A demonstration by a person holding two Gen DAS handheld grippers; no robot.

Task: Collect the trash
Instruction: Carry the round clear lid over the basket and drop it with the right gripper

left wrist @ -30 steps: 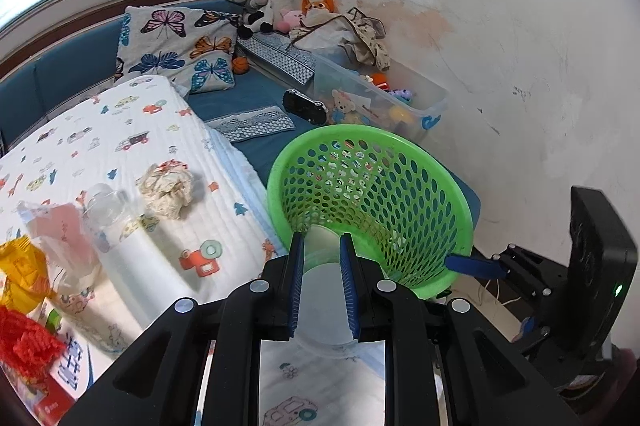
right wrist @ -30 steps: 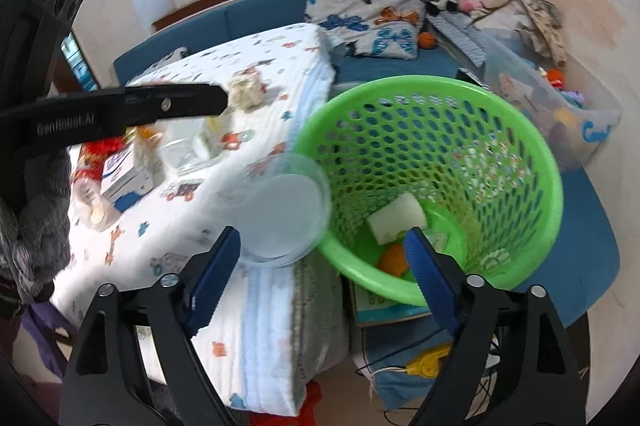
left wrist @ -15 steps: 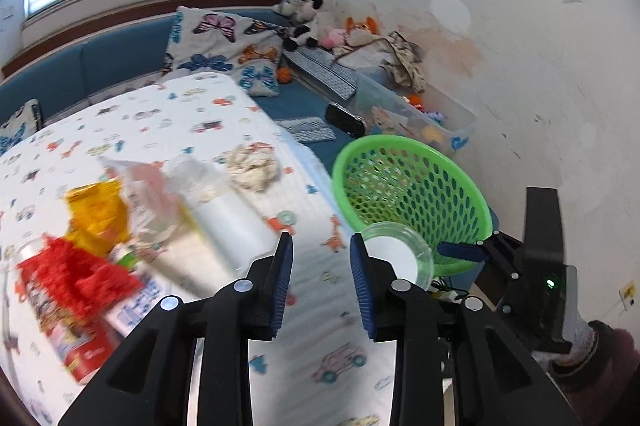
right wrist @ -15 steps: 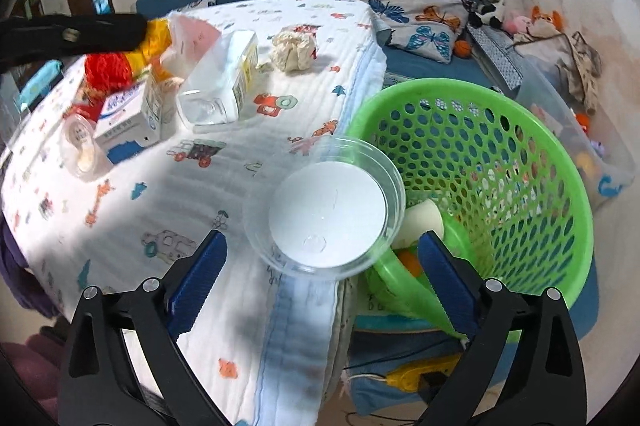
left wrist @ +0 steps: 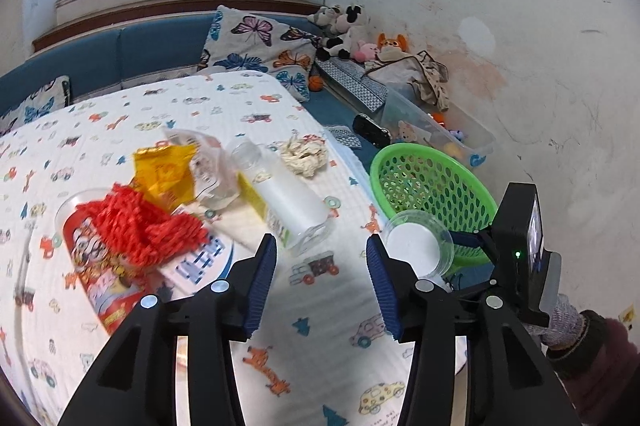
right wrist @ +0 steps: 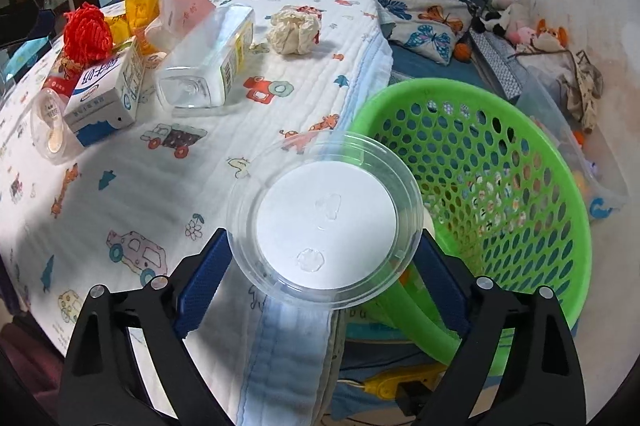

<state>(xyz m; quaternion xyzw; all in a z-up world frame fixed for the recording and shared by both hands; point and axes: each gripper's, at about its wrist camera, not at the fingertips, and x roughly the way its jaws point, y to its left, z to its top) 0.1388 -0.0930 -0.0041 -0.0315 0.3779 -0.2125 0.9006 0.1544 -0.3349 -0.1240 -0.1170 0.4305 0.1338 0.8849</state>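
Note:
A clear round plastic lid point(right wrist: 324, 226) sits between the fingers of my right gripper point(right wrist: 320, 282), by the table's edge next to the green basket point(right wrist: 520, 194); the pads touch its rim, so the gripper grips it. It also shows in the left wrist view point(left wrist: 418, 246), with the basket point(left wrist: 436, 182). My left gripper point(left wrist: 320, 282) is open and empty over the table. A clear bottle point(left wrist: 280, 194), crumpled paper point(left wrist: 304, 154), red mesh point(left wrist: 140, 222), a yellow wrapper point(left wrist: 164, 170) and a milk carton point(right wrist: 104, 86) lie on the table.
A small clear cup point(right wrist: 50, 122) and a clear bag point(right wrist: 176, 14) lie on the cartoon-print tablecloth point(right wrist: 120, 194). A blue sofa with a butterfly pillow point(left wrist: 256, 46), plush toys point(left wrist: 344, 30) and a clear storage bin point(left wrist: 436, 130) stand behind, along the wall.
My left gripper let go of the lid, opened wide and pulled back over the table. My right gripper closed in around the lid beside the basket.

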